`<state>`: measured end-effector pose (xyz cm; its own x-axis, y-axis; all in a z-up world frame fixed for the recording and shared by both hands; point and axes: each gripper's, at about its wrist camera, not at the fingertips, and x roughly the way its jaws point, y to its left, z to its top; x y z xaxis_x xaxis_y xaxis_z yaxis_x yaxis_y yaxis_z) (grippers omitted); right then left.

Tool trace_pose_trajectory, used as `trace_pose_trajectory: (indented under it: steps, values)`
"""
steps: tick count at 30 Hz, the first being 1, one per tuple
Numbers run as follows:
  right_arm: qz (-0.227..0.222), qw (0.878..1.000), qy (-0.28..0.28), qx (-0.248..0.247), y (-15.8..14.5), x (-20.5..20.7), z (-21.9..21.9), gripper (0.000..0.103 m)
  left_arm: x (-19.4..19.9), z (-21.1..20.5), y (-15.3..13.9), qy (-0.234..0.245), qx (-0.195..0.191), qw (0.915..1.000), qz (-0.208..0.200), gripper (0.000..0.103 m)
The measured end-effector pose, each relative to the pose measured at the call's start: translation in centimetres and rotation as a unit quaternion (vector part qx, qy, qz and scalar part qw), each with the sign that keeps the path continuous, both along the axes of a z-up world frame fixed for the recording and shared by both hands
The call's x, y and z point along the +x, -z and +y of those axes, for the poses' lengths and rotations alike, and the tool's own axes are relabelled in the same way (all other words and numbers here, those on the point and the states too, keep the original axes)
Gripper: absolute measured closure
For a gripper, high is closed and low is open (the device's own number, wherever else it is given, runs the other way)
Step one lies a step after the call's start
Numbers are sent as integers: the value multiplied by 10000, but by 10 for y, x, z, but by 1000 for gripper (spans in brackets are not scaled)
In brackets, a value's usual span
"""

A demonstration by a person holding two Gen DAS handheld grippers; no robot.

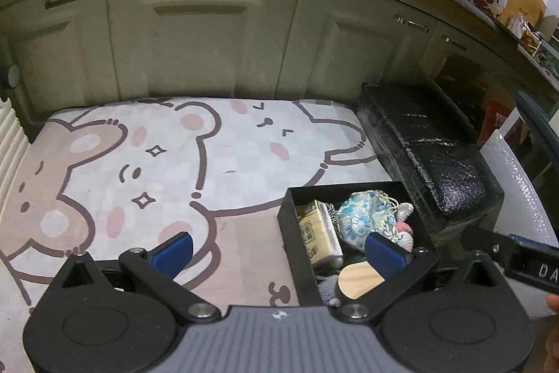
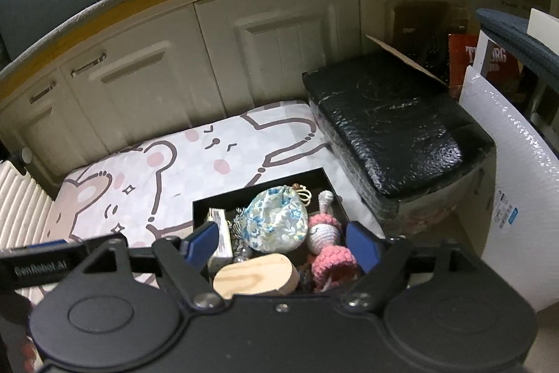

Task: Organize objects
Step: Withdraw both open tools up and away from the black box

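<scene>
2 handheld grippers hover over a cartoon-bear mat (image 1: 216,163), both with blue pads spread wide and holding nothing. Ahead of the left gripper (image 1: 279,249), toward its right finger, sits a black box (image 1: 297,254) (open-topped) on the mat. The right gripper (image 2: 283,245) hangs directly above that same box, its fingers straddling the contents. Between its pads lie a blue floral pouch (image 2: 276,222), a pink and white crocheted toy (image 2: 326,245) and, nearest the gripper, a pale wooden piece (image 2: 255,275). A cream packet (image 1: 319,235) lies along the box's left side. Beyond the box, to the right, rests a black wrapped bundle (image 2: 394,124).
</scene>
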<state>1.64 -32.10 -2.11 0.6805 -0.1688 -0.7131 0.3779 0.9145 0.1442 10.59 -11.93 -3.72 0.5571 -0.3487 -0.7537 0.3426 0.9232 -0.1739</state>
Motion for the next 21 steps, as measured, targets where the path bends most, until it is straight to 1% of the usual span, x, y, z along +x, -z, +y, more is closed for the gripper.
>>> trace_pose_trajectory:
  steps: [2,7,10,14,21]
  values:
    - [-1,10000,12,-31,-1,-3,1,10,-1,4,-3,-20,21,10000,-4,0]
    - [44,9998,-77,-182,-9,-8,7,5,-7,10,-11,23,135,9999,-62,0]
    - [106,9994,-104,-327,-16,-13,12,5,-11,13,-18,-8,198,9997,-117,0]
    - [74,9996,-118,-255,-23,-24,13,5,-21,16,-32,29,418,9985,-366,0]
    - [83,9990,-206,-391,-35,-43,16,4,-40,35,-50,199,330,9977,-553,0]
